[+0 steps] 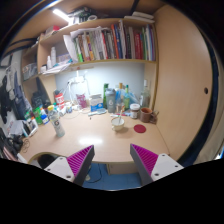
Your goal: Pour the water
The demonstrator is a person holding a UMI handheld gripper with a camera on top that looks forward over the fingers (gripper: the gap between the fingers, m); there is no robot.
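Note:
My gripper (112, 162) is open, its two purple pads wide apart with nothing between them. It hovers in front of a light wooden desk (95, 135), well short of everything on it. Far beyond the fingers, at the back of the desk, stand several bottles: a green one (108, 97), a clear one (144, 95) and others beside them. A small white cup (118, 123) sits on the desk ahead of the bottles, and a dark red cup (142, 128) lies to its right. A white bottle (57, 124) stands toward the left.
Bookshelves (110, 45) full of books hang above the desk. Clutter fills the desk's left wing (25, 125). A wooden cabinet wall (185, 80) rises at the right. Under the desk edge, between my fingers, blue floor (112, 178) shows.

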